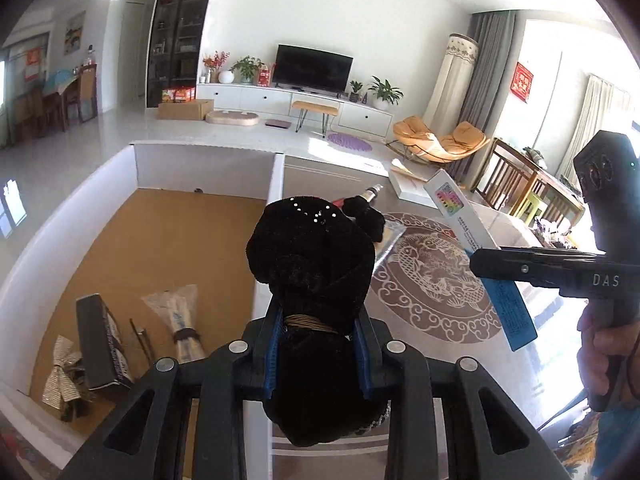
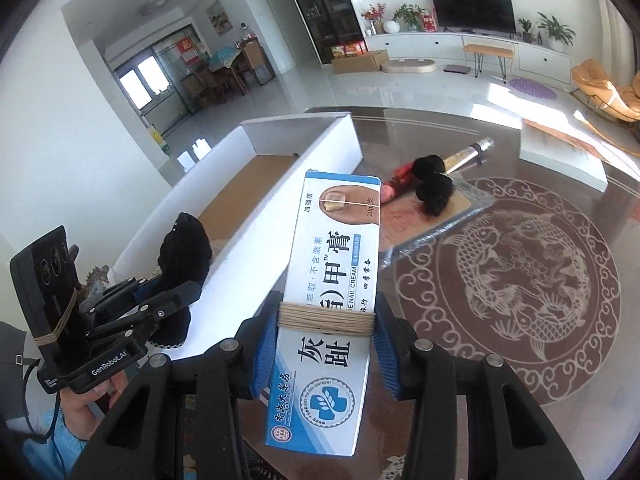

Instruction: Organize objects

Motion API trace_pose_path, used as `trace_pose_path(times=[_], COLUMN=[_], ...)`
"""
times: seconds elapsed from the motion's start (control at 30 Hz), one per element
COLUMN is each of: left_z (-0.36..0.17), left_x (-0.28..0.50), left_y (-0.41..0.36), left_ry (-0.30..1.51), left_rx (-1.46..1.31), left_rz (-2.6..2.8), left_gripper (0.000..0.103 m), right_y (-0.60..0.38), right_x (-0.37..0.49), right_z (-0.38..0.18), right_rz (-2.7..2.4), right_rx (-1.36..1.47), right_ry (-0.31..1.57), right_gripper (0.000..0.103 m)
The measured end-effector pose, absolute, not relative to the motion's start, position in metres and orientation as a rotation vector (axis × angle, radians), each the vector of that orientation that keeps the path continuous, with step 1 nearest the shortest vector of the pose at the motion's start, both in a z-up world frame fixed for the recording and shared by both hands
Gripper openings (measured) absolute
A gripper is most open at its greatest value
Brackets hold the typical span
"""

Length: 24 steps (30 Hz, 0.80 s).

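Note:
My left gripper (image 1: 318,330) is shut on a black velvet pouch (image 1: 312,256) tied with cord, held above the right wall of the white cardboard box (image 1: 204,160). It also shows in the right wrist view (image 2: 186,252). My right gripper (image 2: 326,328) is shut on a blue-and-white nail cream box (image 2: 334,264) wound with string, held above the table beside the white box (image 2: 304,184). The cream box also shows in the left wrist view (image 1: 472,236).
Inside the white box lie a dark box (image 1: 102,340), a silver bow (image 1: 62,376) and a clear wrapped packet (image 1: 180,312). On the glass table with a fish pattern (image 2: 520,264) lie a black hair piece (image 2: 434,192) on a wrapped card, a tube (image 2: 470,152) and a white flat box (image 2: 560,152).

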<state>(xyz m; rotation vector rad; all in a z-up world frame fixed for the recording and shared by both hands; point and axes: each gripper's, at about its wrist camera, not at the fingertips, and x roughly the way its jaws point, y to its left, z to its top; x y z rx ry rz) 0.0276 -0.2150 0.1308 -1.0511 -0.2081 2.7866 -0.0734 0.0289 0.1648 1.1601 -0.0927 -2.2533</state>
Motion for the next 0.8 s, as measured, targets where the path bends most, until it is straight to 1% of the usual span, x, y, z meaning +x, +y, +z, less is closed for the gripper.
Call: trace_pose_path(times=[0.07,0.13,0.2,0.27,0.3,0.33,0.37,0.4,0.43,0.47,0.5,0.57,0.63,0.7,0.8], left_z=[0.132,0.128,0.119,0.103,0.093,0.084,0.075,0.070,0.067,0.067,0.068,0.072,0.078,0.085,0.104], left_x=[0.024,0.021,0.018,0.011,0.006,0.002,0.000,0.001,0.003,0.006,0.010,0.018,0.022,0.027,0.036], left_y=[-0.252,-0.285,-0.313,-0.332,-0.340,-0.347,-0.351,-0.353,-0.352,-0.348,-0.344,-0.330,-0.311,-0.288,-0.243], left_ry=[-0.171,-0.175,-0.181,-0.151,-0.143,-0.143,-0.146,-0.149,-0.153,-0.160,-0.165,-0.171,-0.172,-0.168,-0.140], left_rx=[-1.110,-1.165,-1.233,-1.339,-1.415,-1.477,-1.522,-1.550,-1.541,-1.501,-1.465,-1.409,-1.340,-1.262,-1.164], left_rz=[2.884,2.945,2.984,3.011,3.021,3.031,3.042,3.059,3.082,3.095,3.097,3.096,3.084,3.042,2.931], left_gripper=[0.030,0.030,0.030,0.034,0.039,0.053,0.064,0.081,0.084,0.084,0.086,0.088,0.088,0.088,0.088], right_y=[-0.022,-0.072,-0.113,-0.147,-0.161,-0.173,-0.181,-0.184,-0.181,-0.174,-0.162,-0.132,-0.095,-0.053,0.012], right_x=[-0.074,-0.072,-0.067,-0.068,-0.069,-0.070,-0.070,-0.069,-0.066,-0.061,-0.055,-0.044,-0.037,-0.035,-0.046], right_z=[0.178,0.183,0.179,0.166,0.157,0.147,0.138,0.131,0.127,0.126,0.126,0.126,0.121,0.106,0.063], right_rz=[-2.168,-2.095,-2.047,-1.992,-1.965,-1.946,-1.939,-1.944,-1.956,-1.963,-1.982,-2.091,-2.216,-2.355,-2.505], right_rx=[1.106,1.079,1.068,1.095,1.120,1.142,1.160,1.170,1.164,1.140,1.101,1.014,0.944,0.927,1.061], right_ry=[-0.082,-0.058,-0.030,-0.029,-0.037,-0.043,-0.048,-0.057,-0.078,-0.099,-0.105,-0.064,-0.013,0.086,0.239], right_gripper=[0.044,0.044,0.044,0.045,0.046,0.050,0.062,0.067,0.072,0.077,0.081,0.096,0.103,0.103,0.103])
